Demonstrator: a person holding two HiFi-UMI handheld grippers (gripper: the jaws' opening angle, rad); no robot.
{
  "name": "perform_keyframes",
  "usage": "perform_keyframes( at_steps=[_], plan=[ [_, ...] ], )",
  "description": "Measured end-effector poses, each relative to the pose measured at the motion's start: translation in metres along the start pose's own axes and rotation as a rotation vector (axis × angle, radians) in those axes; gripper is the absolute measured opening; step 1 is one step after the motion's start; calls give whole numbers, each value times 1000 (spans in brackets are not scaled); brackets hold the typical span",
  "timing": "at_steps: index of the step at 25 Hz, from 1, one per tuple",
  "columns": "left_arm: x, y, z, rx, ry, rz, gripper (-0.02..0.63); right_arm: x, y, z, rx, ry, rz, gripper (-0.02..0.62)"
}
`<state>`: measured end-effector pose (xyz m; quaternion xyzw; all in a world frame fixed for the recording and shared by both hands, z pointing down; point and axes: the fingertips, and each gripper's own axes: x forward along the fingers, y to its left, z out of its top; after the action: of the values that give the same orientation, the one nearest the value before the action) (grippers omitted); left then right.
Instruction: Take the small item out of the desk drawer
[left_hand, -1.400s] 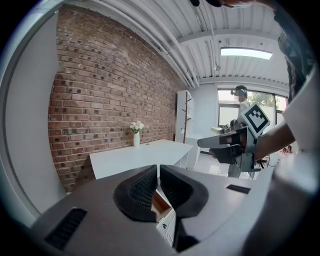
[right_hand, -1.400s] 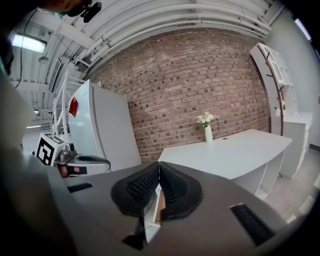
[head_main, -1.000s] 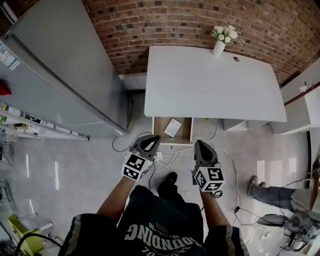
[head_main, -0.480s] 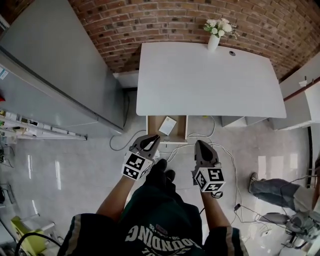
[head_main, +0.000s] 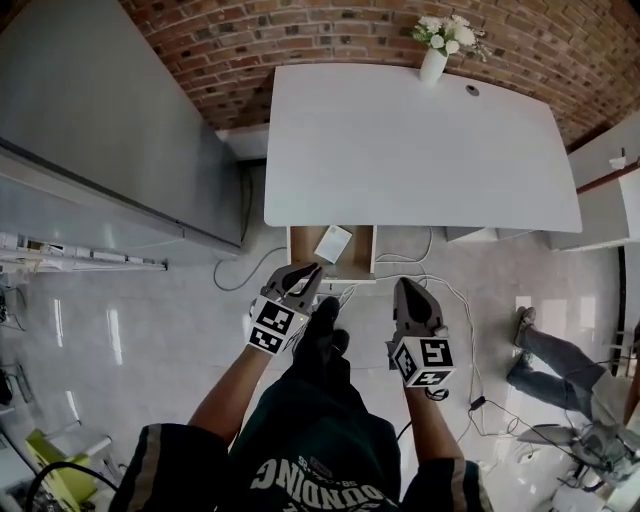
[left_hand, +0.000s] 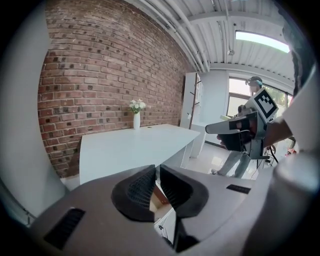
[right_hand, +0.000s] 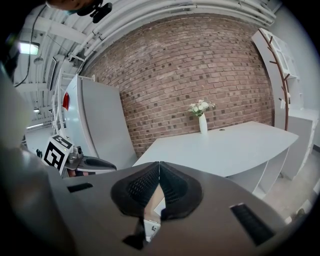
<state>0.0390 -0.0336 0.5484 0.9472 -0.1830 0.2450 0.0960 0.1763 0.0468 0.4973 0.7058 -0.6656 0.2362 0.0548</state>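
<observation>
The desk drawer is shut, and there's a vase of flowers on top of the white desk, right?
Not quite. The drawer is open, not shut: it is pulled out from under the white desk, and a small white item lies inside it. The head view shows this. The vase of flowers does stand on top of the desk.

We count one white desk (head_main: 420, 150), one open drawer (head_main: 358, 255) with one small white item (head_main: 332, 243), one vase of flowers (head_main: 434, 62), and two grippers: left gripper (head_main: 306, 270), right gripper (head_main: 406, 285)
</observation>
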Motion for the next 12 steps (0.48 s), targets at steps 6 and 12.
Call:
perform_keyframes(
  at_steps=[6,12],
  plan=[
    [30,11,-29,16,79,-7,28,23,-2,-21,-3,27,-3,24],
    [57,6,-73,13,155,-22,28,26,-9,-63,32,90,-23,23]
  ],
)
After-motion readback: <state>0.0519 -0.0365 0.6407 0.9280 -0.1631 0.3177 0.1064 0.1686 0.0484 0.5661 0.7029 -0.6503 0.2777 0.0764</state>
